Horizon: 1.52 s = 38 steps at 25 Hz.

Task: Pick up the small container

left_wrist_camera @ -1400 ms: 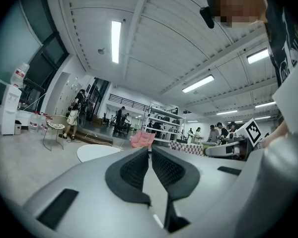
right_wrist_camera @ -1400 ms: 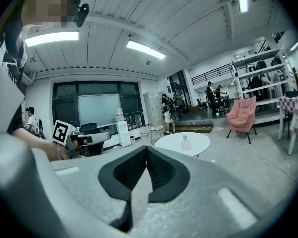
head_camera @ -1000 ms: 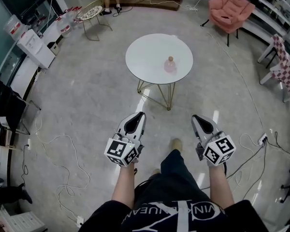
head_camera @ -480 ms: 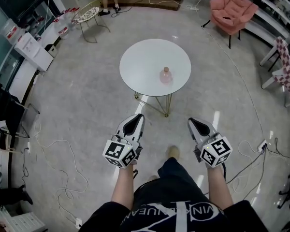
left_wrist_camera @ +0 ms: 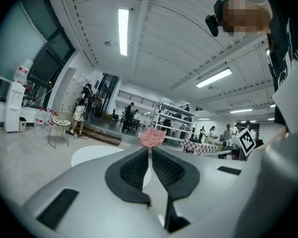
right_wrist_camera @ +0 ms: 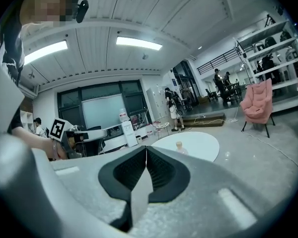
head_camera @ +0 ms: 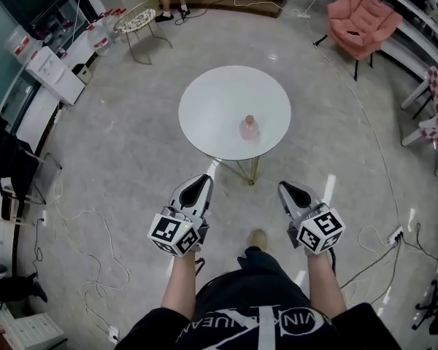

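Inventory count, floor area.
One table (head_camera: pixel 212 97); one bottle (head_camera: pixel 249 127); two grippers, namely left gripper (head_camera: pixel 206 178) and right gripper (head_camera: pixel 284 186); one pink armchair (head_camera: pixel 363 22); one wire stool (head_camera: pixel 135 20).

The bench (head_camera: pixel 204 97) top is seen as smooth and white, with a faint sheen. Its legs (head_camera: pixel 252 170) are made of thin brass-toned metal rod. The container (head_camera: pixel 249 127) is shown as pale pink and translucent; plastic and glass cannot be told apart. The floor (head_camera: pixel 124 173) is seen as polished, grey and stone-like, with lamp glare mirrored in it. The shells of the left gripper (head_camera: pixel 202 179) and right gripper (head_camera: pixel 285 187) are shown as matt grey plastic. Their pads (right_wrist_camera: pixel 161 171) are seen as black, finely ribbed and rubbery. The armchair (head_camera: pixel 363 22) at the upper right is covered in soft pink cloth.
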Available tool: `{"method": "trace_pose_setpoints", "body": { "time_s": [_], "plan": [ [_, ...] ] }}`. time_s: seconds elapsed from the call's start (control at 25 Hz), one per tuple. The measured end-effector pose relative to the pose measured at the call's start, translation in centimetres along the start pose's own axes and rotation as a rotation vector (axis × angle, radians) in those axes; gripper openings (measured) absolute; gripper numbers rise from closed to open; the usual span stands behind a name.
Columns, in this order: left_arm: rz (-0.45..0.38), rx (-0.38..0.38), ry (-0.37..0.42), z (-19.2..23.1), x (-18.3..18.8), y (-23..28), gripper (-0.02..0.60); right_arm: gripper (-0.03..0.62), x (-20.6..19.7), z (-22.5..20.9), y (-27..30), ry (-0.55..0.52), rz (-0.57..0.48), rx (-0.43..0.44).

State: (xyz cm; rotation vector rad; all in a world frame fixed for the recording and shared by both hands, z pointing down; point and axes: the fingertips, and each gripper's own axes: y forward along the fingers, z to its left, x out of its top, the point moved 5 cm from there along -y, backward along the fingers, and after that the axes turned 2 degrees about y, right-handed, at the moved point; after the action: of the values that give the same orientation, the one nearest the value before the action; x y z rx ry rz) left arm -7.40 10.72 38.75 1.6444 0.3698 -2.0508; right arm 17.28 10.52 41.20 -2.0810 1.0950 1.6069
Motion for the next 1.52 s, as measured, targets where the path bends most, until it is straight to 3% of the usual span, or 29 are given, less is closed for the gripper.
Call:
{"method": "trace_pose_setpoints", "body": {
  "time_s": [0.32,1.04,1.52],
  "plan": [
    [0.026,0.045,-0.008,0.3,-0.5,3.8,0.026,0.006,0.6,-3.8,2.2,0.012,0.039,0.053],
    [0.077,0.06,-0.015,-0.6,-2.1,10.5,0.026,0.006,0.5,-10.7,3.0,0.028,0.088,0.084],
    [0.154,0.115,-0.082,0.6,-5.4,8.0,0.026,0.006,-2.1,-11.4,4.9,0.101,0.145,0.101]
  ]
}}
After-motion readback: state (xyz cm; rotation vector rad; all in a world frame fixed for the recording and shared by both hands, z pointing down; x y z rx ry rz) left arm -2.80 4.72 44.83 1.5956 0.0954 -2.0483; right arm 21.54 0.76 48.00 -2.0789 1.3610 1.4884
